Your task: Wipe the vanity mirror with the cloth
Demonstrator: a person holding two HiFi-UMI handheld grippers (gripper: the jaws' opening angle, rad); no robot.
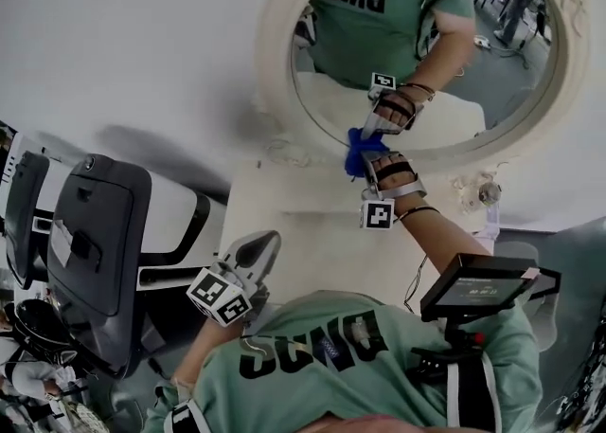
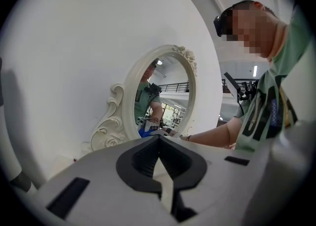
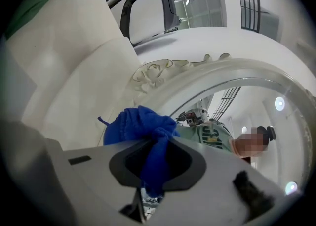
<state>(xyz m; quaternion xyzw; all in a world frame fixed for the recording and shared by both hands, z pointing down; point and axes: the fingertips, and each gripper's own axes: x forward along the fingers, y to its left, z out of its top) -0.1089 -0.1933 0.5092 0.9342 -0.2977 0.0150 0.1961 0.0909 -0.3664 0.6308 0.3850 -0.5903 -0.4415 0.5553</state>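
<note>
**A:** Two tools in use here. Which one has the cloth?

**B:** The right hand-held gripper (image 1: 367,158). Its jaws pinch the crumpled blue cloth (image 3: 140,127), and a bunch of it sticks out past the tips. That bunch sits at the near edge of the oval vanity mirror with the cream carved frame (image 1: 276,52). As far as I can tell, it is against the glass.

**A:** And the other one?

**B:** The left hand-held gripper (image 1: 265,243) has its jaws pressed together on nothing. It hangs over the near part of the pale counter (image 1: 312,227), well apart from the mirror.

**A:** How far along is the job?

**B:** I judge the wiping is under way at the near rim. I can make out no smears on the glass, so I cannot tell how much is done. The far part of the glass probably remains.

**A:** Is anything in the way?

**B:** Little. A black-backed chair (image 1: 95,232) stands left of the counter, clear of the work. The frame's raised scrollwork just beside the cloth could snag it. The mirror stands against the white wall (image 1: 123,33), so a hard push might shift it.
</note>
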